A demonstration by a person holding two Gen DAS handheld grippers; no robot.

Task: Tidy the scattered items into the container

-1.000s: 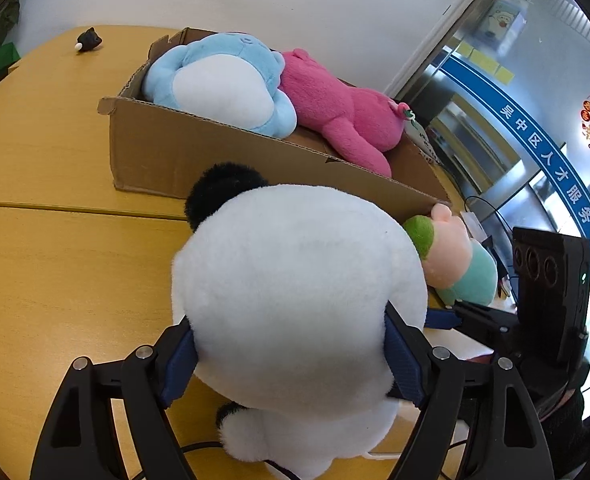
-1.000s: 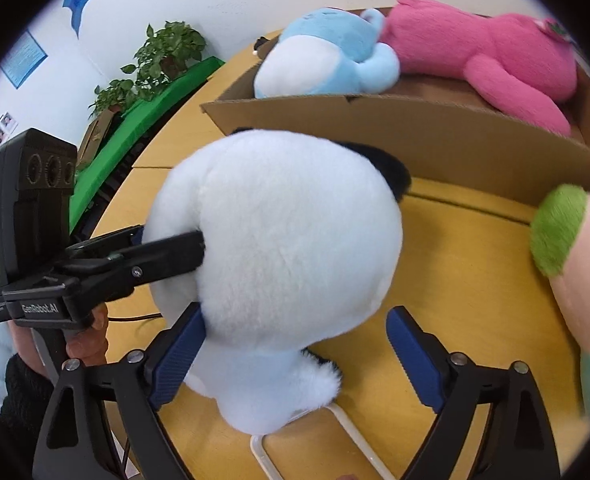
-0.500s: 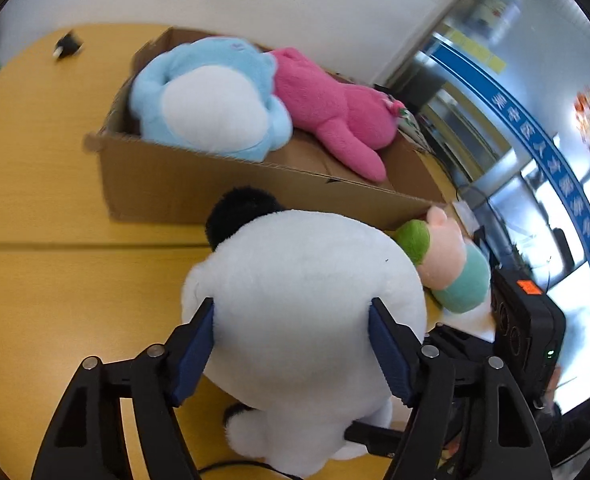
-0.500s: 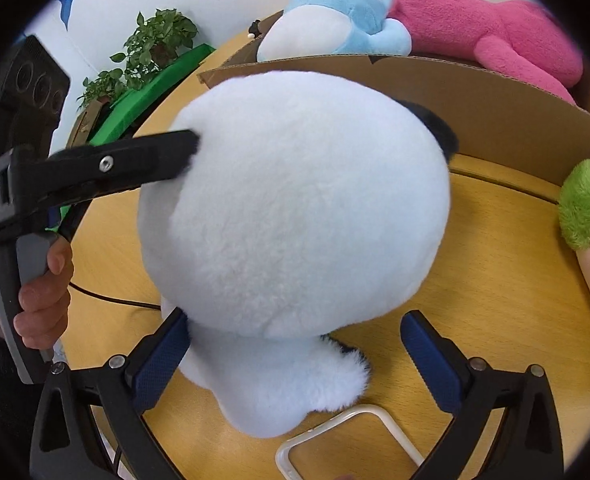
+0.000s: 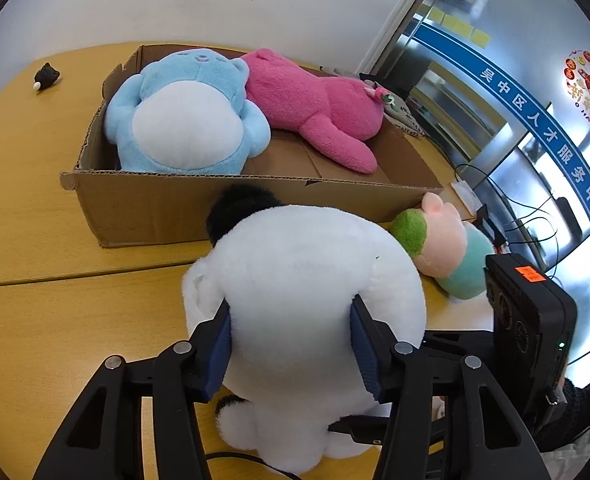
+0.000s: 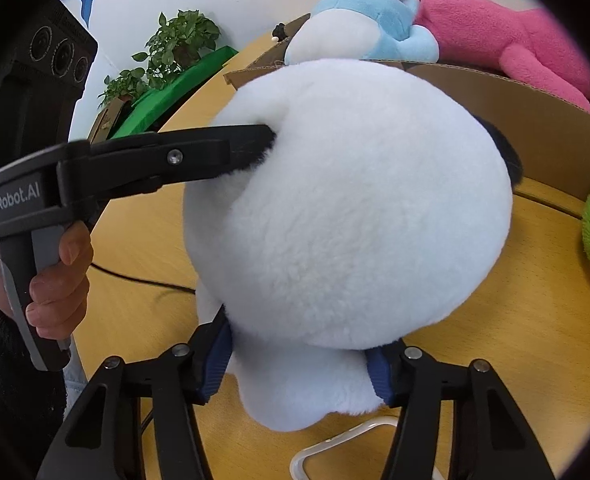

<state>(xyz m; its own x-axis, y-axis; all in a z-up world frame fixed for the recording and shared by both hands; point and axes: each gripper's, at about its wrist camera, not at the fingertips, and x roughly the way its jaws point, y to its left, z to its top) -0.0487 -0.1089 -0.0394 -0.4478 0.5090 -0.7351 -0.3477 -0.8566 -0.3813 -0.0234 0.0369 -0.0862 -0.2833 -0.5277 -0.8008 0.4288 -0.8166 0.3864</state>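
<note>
Both grippers — left gripper [image 5: 291,344], right gripper [image 6: 299,364] — are clamped on the white plush [image 5: 303,300]; it may snag the box [image 5: 223,196] rim — too low a lift.

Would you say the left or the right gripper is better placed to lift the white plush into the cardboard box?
Left, probably. The left gripper squeezes the white plush across its big head, facing the cardboard box. The right gripper only pinches the small body underneath.
</note>
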